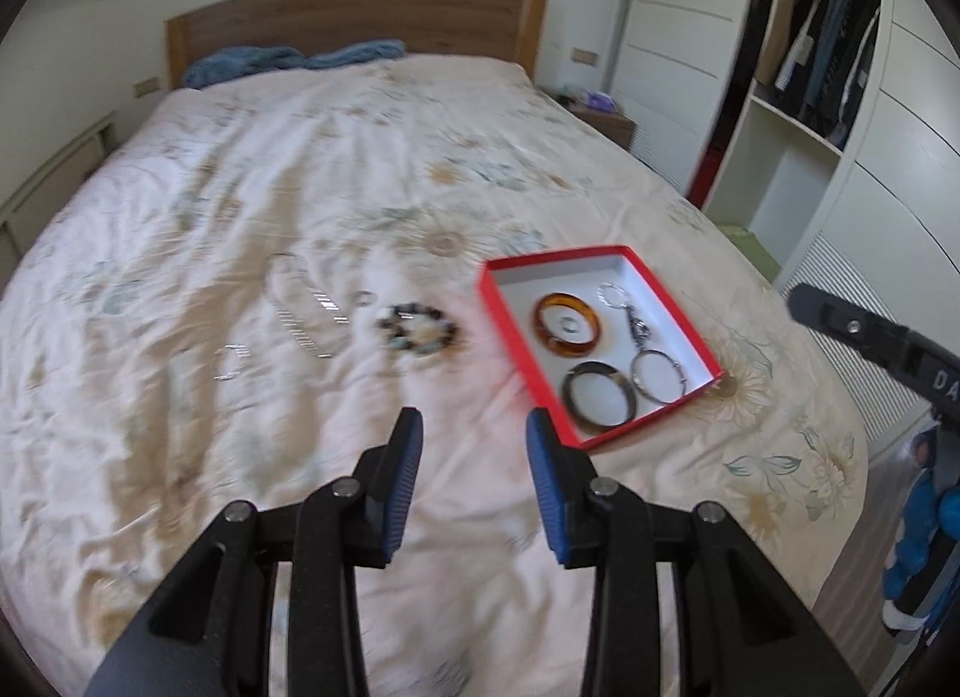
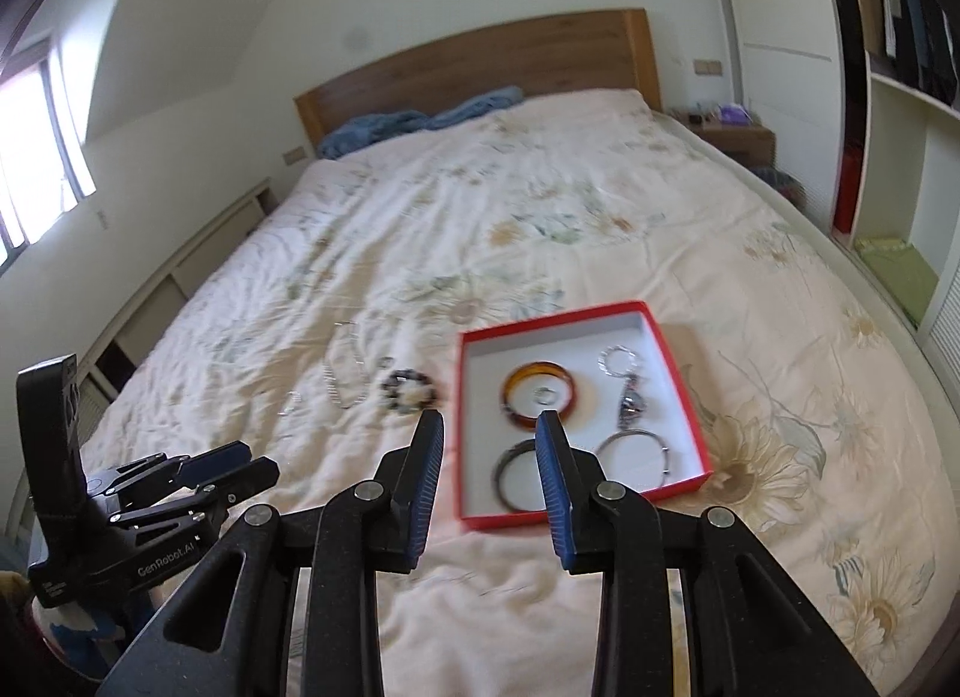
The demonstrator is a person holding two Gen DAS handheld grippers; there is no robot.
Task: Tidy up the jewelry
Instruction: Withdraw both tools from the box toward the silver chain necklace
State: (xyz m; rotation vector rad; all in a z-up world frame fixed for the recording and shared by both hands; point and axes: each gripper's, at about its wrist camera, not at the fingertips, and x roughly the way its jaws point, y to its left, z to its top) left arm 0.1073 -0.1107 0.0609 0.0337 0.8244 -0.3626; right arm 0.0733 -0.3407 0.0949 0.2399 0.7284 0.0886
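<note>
One red box [image 1: 672, 271] lies right of centre on the bed [image 1: 300, 156], holding one amber bangle [image 1: 566, 325], one dark bangle [image 1: 597, 400], one silver bangle [image 1: 658, 376] and one keychain [image 1: 627, 310]. One beaded bracelet [image 1: 417, 329] lies left of it. Left gripper [image 1: 474, 439] and right gripper [image 2: 491, 442] both gape wide, empty.

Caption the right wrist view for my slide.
Open right gripper above bedspread, near red box of bangles; beaded bracelet outside.

"GenRobot.AI" stands in white on the left gripper [image 2: 231, 472] body at eight o'clock; "DA" on the right gripper's housing [image 1: 936, 379] at three o'clock.
</note>
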